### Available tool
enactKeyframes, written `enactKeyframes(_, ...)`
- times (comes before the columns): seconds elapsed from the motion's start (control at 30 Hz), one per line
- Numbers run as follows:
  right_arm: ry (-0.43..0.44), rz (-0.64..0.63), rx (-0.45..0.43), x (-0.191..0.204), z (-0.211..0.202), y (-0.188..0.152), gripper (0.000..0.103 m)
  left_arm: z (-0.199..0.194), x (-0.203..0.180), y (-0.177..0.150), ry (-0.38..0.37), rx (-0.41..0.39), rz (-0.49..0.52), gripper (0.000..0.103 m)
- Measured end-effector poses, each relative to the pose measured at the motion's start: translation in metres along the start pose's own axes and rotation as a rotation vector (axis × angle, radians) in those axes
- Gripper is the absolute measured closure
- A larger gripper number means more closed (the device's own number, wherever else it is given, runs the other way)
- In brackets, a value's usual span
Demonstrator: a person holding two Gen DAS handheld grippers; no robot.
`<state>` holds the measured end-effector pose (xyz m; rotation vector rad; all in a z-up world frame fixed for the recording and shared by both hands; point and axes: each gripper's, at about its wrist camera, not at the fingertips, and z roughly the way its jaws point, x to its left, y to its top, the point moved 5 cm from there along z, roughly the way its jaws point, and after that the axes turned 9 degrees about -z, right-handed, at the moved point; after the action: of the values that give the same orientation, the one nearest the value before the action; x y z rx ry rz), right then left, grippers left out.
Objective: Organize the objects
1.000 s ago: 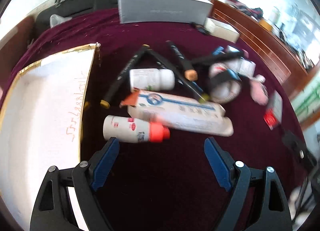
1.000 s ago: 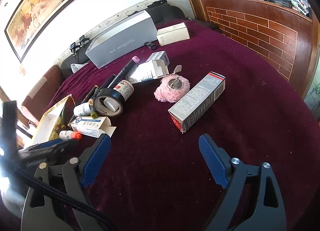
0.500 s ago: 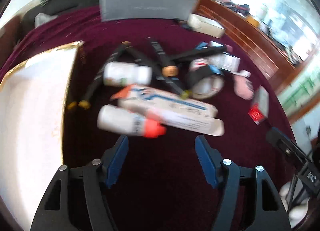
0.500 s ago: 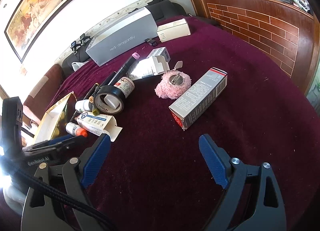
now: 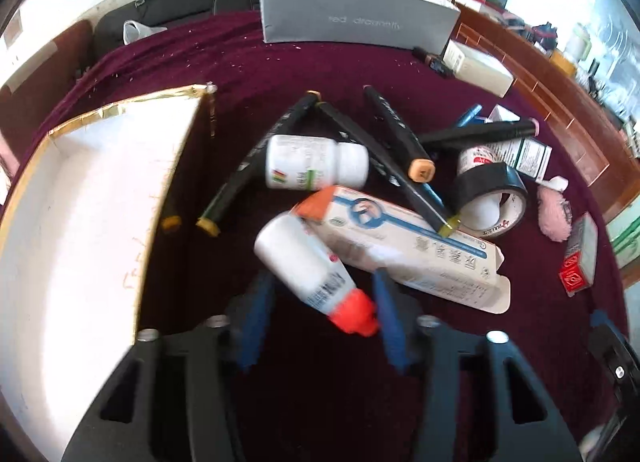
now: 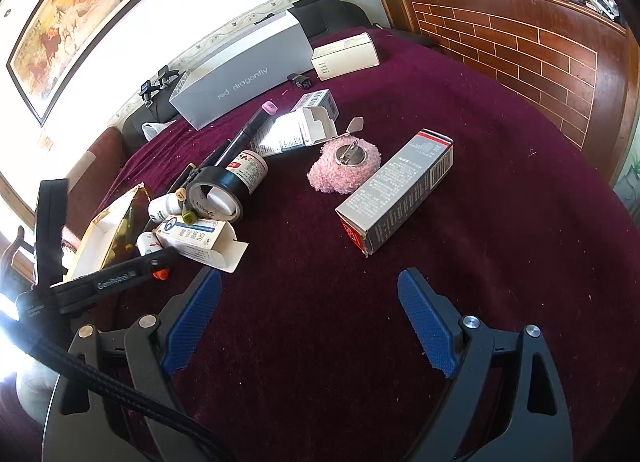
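My left gripper (image 5: pixel 320 298) has its blue jaws on both sides of a small white bottle with an orange cap (image 5: pixel 316 274), which lies tilted across the jaws. I cannot tell whether they grip it. It leans on a blue-and-white carton (image 5: pixel 404 246). An open white box with gold edges (image 5: pixel 76 214) lies to the left. Black markers (image 5: pixel 396 130), a white pill bottle (image 5: pixel 316 162) and a black tape roll (image 5: pixel 490 198) lie behind. My right gripper (image 6: pixel 308 318) is open and empty over the maroon cloth, short of a grey carton (image 6: pixel 396 198).
A large grey box (image 5: pixel 356 18) and a white box (image 5: pixel 478 70) stand at the far side. A pink fluffy pad (image 6: pixel 344 166) and open small cartons (image 6: pixel 304 126) lie mid-table. The left gripper (image 6: pixel 104 282) shows in the right wrist view. A brick-patterned wall (image 6: pixel 520 42) borders the right.
My left gripper has moved forward and narrowed its jaws around the orange-capped bottle, which has tilted from lying sideways. The right gripper has stayed still and open.
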<state>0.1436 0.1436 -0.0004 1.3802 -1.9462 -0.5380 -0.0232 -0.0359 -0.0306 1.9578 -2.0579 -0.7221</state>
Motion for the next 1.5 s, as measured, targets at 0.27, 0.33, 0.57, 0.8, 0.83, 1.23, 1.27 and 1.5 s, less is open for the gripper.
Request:
enactKeyframes(0.27, -0.008, 0.007, 0.026, 0.0, 0.005, -0.001, 0.012, -0.008, 0.025, -0.003, -0.016, 0.0, -0.01, 0.079)
enactKeyframes(0.33, -0.01, 0.009, 0.032, -0.001, 0.006, -0.001, 0.012, -0.006, 0.018, -0.001, 0.0, -0.003, 0.001, 0.079)
enactKeyframes(0.57, -0.018, 0.012, 0.046, -0.002, 0.008, -0.002, 0.012, 0.002, 0.0, 0.002, 0.113, -0.052, 0.081, 0.08)
enactKeyframes(0.8, -0.02, 0.026, 0.071, -0.003, 0.012, -0.003, 0.012, -0.021, 0.012, -0.005, 0.021, -0.055, 0.023, 0.08)
enactKeyframes(0.83, -0.022, 0.024, 0.077, -0.002, 0.013, -0.003, 0.012, -0.028, 0.014, -0.007, 0.013, -0.061, 0.018, 0.08)
enactKeyframes(1.23, -0.104, -0.042, 0.124, 0.006, 0.02, -0.004, 0.011, -0.089, 0.034, -0.04, -0.008, -0.149, 0.038, 0.08)
enactKeyframes(1.27, -0.116, -0.054, 0.133, 0.008, 0.021, -0.004, 0.011, -0.094, 0.036, -0.043, -0.016, -0.155, 0.037, 0.08)
enactKeyframes(1.5, -0.096, -0.078, 0.132, 0.026, -0.021, -0.003, 0.011, -0.129, 0.044, -0.058, -0.089, -0.202, 0.037, 0.08)
